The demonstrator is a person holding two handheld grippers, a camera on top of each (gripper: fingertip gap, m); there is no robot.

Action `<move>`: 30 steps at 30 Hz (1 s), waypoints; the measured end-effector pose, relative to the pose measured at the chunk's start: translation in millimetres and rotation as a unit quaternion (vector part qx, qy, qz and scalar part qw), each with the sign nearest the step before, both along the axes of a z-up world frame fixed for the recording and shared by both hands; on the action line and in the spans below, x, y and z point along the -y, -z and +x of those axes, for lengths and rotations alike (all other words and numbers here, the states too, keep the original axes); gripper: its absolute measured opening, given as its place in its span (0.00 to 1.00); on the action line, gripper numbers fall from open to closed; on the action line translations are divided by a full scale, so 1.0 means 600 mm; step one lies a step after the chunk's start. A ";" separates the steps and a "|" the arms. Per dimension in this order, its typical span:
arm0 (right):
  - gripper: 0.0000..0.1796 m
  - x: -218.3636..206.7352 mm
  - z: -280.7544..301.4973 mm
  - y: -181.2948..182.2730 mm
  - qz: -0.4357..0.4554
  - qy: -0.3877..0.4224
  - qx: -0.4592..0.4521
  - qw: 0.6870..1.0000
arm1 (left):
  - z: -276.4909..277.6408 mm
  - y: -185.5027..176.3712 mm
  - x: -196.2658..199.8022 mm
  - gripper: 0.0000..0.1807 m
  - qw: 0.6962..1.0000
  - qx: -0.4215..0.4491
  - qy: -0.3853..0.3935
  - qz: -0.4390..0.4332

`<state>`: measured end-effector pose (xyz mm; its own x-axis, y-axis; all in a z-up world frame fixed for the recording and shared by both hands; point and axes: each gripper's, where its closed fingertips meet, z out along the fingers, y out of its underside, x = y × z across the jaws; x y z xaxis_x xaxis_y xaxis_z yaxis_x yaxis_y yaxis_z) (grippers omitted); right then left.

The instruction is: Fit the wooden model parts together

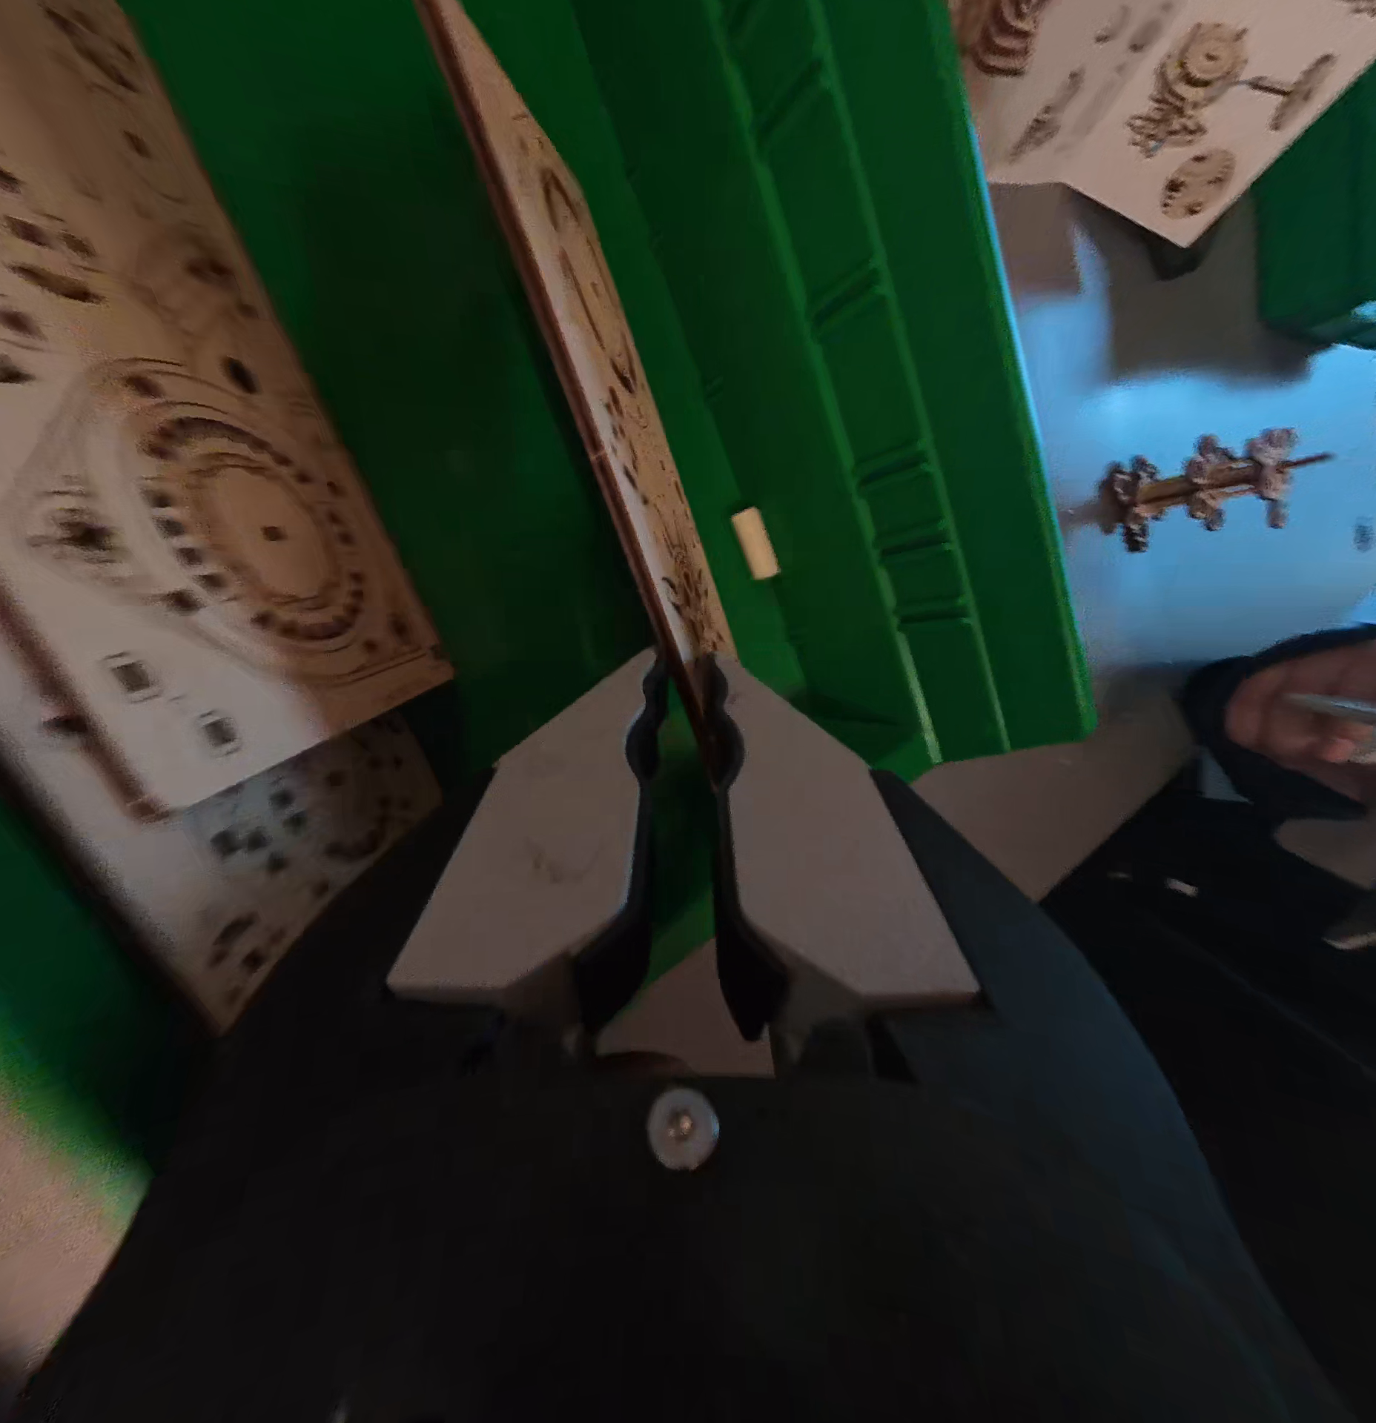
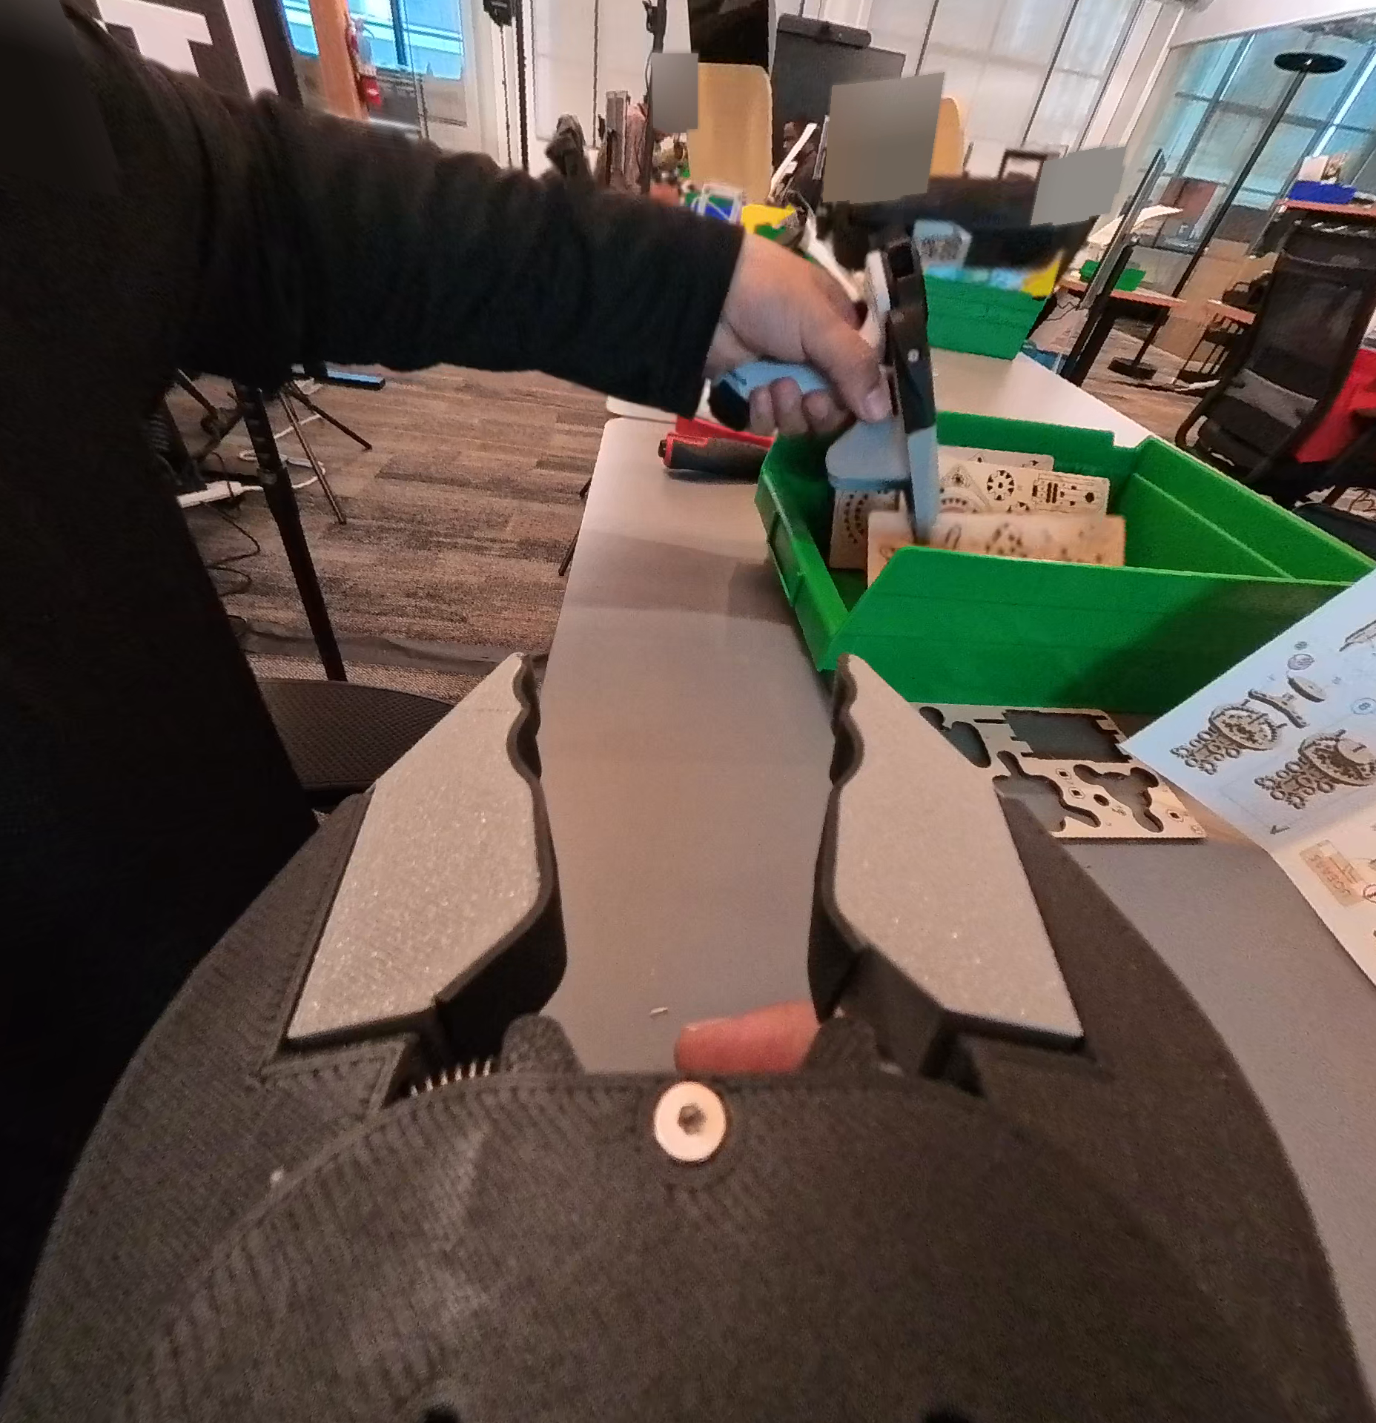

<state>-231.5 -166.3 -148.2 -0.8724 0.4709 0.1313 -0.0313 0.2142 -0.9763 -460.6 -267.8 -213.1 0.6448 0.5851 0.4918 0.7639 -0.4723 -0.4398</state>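
Glossy plastic bin (image 2: 1055, 639), matt wooden sheet (image 1: 600, 369)

No writing is legible. Right of the right gripper (image 2: 685, 685), the white instruction sheet (image 2: 1286, 770) carries small printed marks beside its drawings and a tan label box, all too small to read. The wooden sheet (image 1: 592, 323) nipped between the fingers of the left gripper (image 1: 681, 678) shows only blurred burnt marks.

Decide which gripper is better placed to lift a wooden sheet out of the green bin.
Left. The left gripper is shut on a sheet inside the bin; the right gripper is open over bare table.
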 end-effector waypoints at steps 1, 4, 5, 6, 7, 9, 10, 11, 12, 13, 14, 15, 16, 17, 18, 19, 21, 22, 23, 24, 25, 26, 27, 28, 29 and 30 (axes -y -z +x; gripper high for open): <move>0.41 -0.001 0.000 -0.001 0.000 0.000 -0.001 1.000 | -0.011 -0.009 0.015 0.03 1.000 -0.022 -0.013 -0.017; 0.41 0.000 0.004 -0.006 -0.005 -0.002 -0.003 1.000 | -0.052 -0.037 0.082 0.00 0.988 -0.108 -0.052 -0.103; 0.41 0.001 0.005 -0.007 -0.006 -0.004 -0.004 1.000 | -0.057 -0.043 0.099 0.01 0.983 -0.123 -0.053 -0.127; 0.41 0.003 0.007 -0.007 -0.005 -0.005 -0.004 1.000 | -0.057 -0.049 0.104 0.01 0.982 -0.123 -0.056 -0.128; 0.41 0.004 0.008 -0.007 -0.004 -0.007 -0.005 1.000 | -0.057 -0.054 0.106 0.00 0.982 -0.125 -0.059 -0.127; 0.41 0.006 0.009 -0.004 0.002 -0.006 -0.010 1.000 | -0.054 -0.059 0.103 0.00 0.981 -0.138 -0.050 -0.128; 0.41 0.005 0.008 -0.002 0.006 -0.004 -0.012 1.000 | -0.053 -0.062 0.100 0.00 0.979 -0.151 -0.045 -0.131; 0.41 0.004 0.006 0.000 0.009 -0.001 -0.013 1.000 | -0.050 -0.066 0.096 0.00 0.977 -0.163 -0.039 -0.133; 0.41 0.003 0.004 0.002 0.011 0.002 -0.013 1.000 | -0.046 -0.073 0.090 0.00 0.976 -0.175 -0.031 -0.127; 0.41 0.002 0.002 0.003 0.012 0.004 -0.012 1.000 | -0.041 -0.083 0.082 0.00 0.975 -0.189 -0.025 -0.115; 0.41 0.000 0.000 0.005 0.013 0.007 -0.011 1.000 | -0.038 -0.095 0.080 0.00 0.973 -0.203 -0.027 -0.107; 0.41 -0.001 -0.002 0.006 0.013 0.010 -0.010 1.000 | -0.034 -0.109 0.078 0.00 0.971 -0.217 -0.030 -0.097; 0.41 -0.002 -0.004 0.008 0.014 0.012 -0.008 1.000 | -0.028 -0.125 0.077 0.00 0.969 -0.232 -0.032 -0.083; 0.41 -0.002 -0.006 0.010 0.014 0.013 -0.005 1.000 | -0.020 -0.143 0.076 0.00 0.967 -0.245 -0.038 -0.064; 0.41 -0.002 -0.008 0.012 0.014 0.014 -0.001 1.000 | -0.010 -0.163 0.073 0.00 0.966 -0.253 -0.044 -0.035; 0.41 -0.003 -0.009 0.015 0.016 0.016 0.003 1.000 | 0.004 -0.185 0.068 0.00 0.965 -0.259 -0.048 0.002; 0.42 -0.002 -0.011 0.018 0.016 0.018 0.008 1.000 | 0.046 -0.231 0.053 0.00 0.959 -0.265 -0.043 0.096; 0.42 -0.003 -0.012 0.017 0.014 0.019 0.010 1.000 | 0.071 -0.247 0.046 0.00 0.955 -0.258 -0.039 0.142; 0.42 -0.003 -0.012 0.015 0.010 0.021 0.012 1.000 | 0.097 -0.258 0.039 0.00 0.950 -0.249 -0.033 0.185; 0.42 -0.006 -0.013 0.012 0.003 0.024 0.015 1.000 | 0.124 -0.265 0.032 0.00 0.944 -0.239 -0.028 0.225; 0.42 -0.008 -0.014 0.006 -0.008 0.028 0.019 0.999 | 0.153 -0.267 0.023 0.00 0.938 -0.223 -0.020 0.264; 0.42 -0.012 -0.016 -0.001 -0.022 0.034 0.026 0.999 | 0.182 -0.266 0.015 0.00 0.931 -0.205 -0.011 0.302; 0.43 -0.018 -0.019 -0.009 -0.037 0.045 0.035 0.998 | 0.211 -0.262 0.007 0.00 0.923 -0.188 -0.002 0.335; 0.43 -0.026 -0.024 -0.015 -0.050 0.060 0.044 0.996 | 0.239 -0.255 -0.002 0.00 0.917 -0.172 0.007 0.361; 0.45 -0.033 -0.029 -0.021 -0.062 0.075 0.053 0.994 | 0.266 -0.244 -0.011 0.00 0.911 -0.155 0.019 0.381; 0.47 -0.038 -0.031 -0.025 -0.072 0.084 0.063 0.992 | 0.291 -0.231 -0.021 0.00 0.908 -0.138 0.031 0.394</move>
<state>-250.3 -143.4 -133.2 -0.7847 0.6176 -0.0532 0.1179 0.0644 -0.9909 -285.9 -255.2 -74.8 0.8268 0.0794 0.5568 0.5560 0.0338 -0.8305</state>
